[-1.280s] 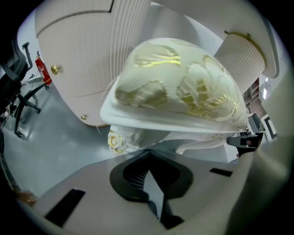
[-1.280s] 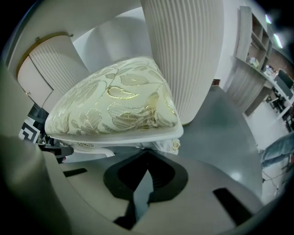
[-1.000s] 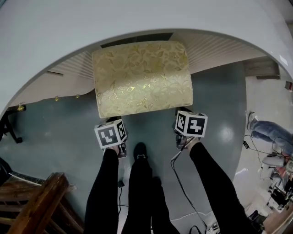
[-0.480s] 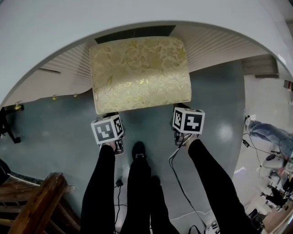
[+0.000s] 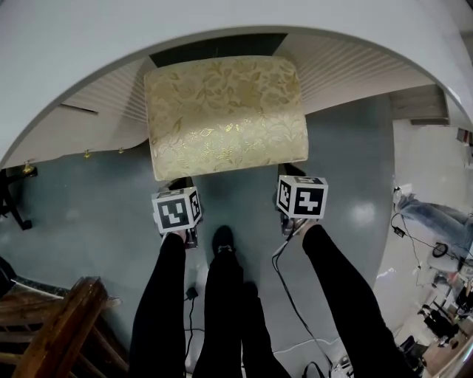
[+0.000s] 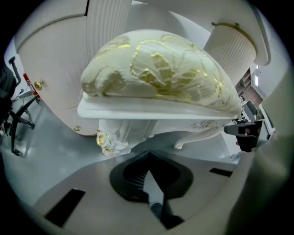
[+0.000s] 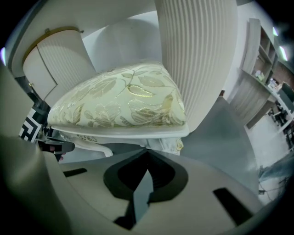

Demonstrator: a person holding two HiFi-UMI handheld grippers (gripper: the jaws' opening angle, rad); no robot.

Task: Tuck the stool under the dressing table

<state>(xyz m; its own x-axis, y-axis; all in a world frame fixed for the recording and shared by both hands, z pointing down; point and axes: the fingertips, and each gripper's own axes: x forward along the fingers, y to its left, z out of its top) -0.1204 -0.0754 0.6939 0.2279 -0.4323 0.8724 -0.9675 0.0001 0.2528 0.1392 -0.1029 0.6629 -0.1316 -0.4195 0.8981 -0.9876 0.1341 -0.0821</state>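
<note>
Nudged slightly inward: gold-floral cushioned white stool (image 5: 225, 118), far edge under curved white dressing table (image 5: 89, 59). Left tongs (image 6: 146, 153), right tongs (image 7: 147, 152) clenched empty. Likely rigid, heavyish; seat rail (image 6: 151, 111) best pushed.

Left tool (image 6: 147, 155), right tool (image 7: 147, 153) both closed

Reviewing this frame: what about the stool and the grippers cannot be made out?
Stool legs: hidden under its cushion in the head view.
Whether left gripper and right gripper touch the stool: marker cubes cover the tips in the head view.
Dressing table top: cut off by the head view's upper edge.
</note>
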